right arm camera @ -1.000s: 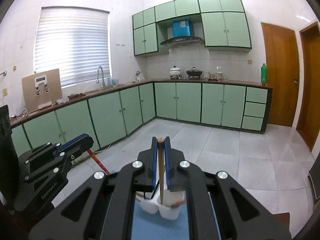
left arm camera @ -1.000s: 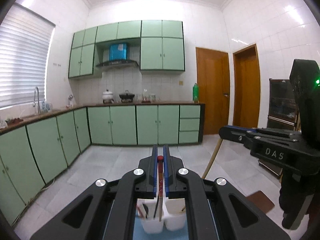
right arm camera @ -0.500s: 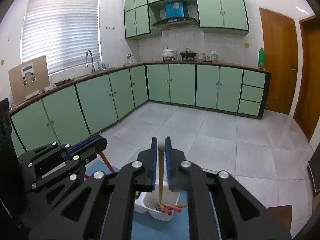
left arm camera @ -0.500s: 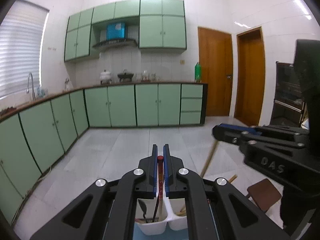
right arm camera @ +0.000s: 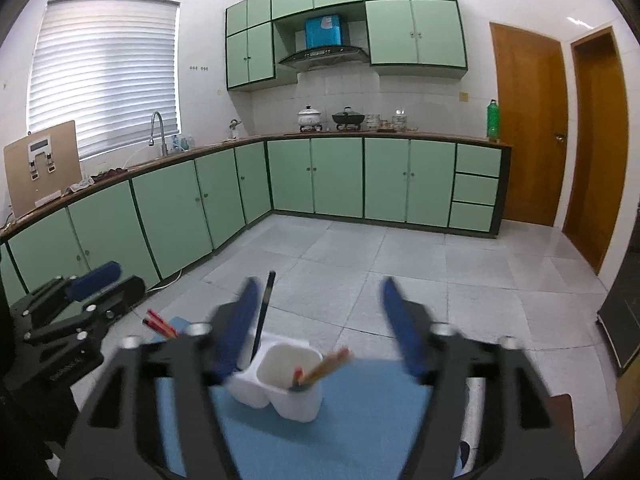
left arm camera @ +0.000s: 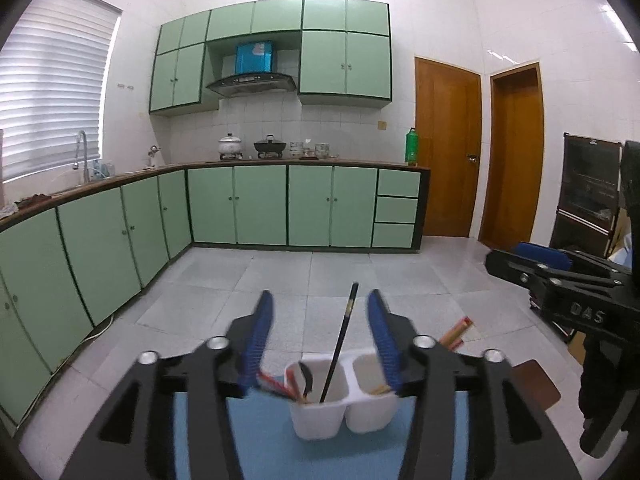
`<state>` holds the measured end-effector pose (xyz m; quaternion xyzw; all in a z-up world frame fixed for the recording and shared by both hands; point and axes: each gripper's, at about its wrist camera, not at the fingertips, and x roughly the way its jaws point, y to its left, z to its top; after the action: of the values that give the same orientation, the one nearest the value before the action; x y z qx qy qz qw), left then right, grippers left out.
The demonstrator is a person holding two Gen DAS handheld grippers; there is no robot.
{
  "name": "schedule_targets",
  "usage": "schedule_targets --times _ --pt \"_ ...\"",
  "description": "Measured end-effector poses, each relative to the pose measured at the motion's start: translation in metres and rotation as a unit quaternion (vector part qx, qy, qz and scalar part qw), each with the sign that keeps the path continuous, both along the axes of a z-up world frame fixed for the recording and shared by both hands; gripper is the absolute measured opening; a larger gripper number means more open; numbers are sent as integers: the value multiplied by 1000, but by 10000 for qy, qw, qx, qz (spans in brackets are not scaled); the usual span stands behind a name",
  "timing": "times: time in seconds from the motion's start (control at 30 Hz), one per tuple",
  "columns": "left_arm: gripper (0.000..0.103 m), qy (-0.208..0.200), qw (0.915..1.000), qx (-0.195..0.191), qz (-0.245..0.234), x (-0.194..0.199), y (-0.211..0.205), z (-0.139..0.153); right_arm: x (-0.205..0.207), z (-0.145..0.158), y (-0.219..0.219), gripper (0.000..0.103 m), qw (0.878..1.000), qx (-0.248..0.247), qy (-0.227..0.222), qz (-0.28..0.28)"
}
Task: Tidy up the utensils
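Both tools (left arm camera: 318, 300) (right arm camera: 316, 292) just opened, "DAS" legible

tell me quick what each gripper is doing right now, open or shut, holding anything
Left gripper: open, jaws have just been opening, holding nothing; a black chopstick stands free between them.
Right gripper: open, jaws have just been opening, holding nothing.

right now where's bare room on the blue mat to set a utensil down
The mat is bare in front of the white holder and to its right, under the right tool. In the left wrist view, bare mat also shows left of the holder. It is crowded at the holder: a black chopstick leans in one cup, brown sticks in the other.
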<state>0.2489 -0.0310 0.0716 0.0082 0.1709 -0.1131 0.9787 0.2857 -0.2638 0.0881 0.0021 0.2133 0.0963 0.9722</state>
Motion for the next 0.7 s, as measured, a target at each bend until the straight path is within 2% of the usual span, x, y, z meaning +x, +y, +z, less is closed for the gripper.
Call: schedule_targets --times 0.07,0.1,0.13,0.3,0.53,0.7 --pt "59 -14 10000 -11 -19 -14 2 -2 -17 -3 -2 83 10000 -11 -24 5" --pt "65 2 10000 -19 -26 -25 3 -5 -29 -7 -3 90 10000 -39 -30 10" --pt "71 24 10000 -19 -10 -32 4 -8 -39 -10 -4 91 10000 -54 -45 7" --pt "82 190 9998 -6 -53 -69 7 -21 -85 -24 -9 94 9999 89 88 96" --pt "91 323 9994 76 -6 -114 6 -32 -135 -37 -8 97 9992 309 243 108" --pt "94 399 9992 82 -39 -138 7 -37 -166 -48 -6 97 9989 316 341 114"
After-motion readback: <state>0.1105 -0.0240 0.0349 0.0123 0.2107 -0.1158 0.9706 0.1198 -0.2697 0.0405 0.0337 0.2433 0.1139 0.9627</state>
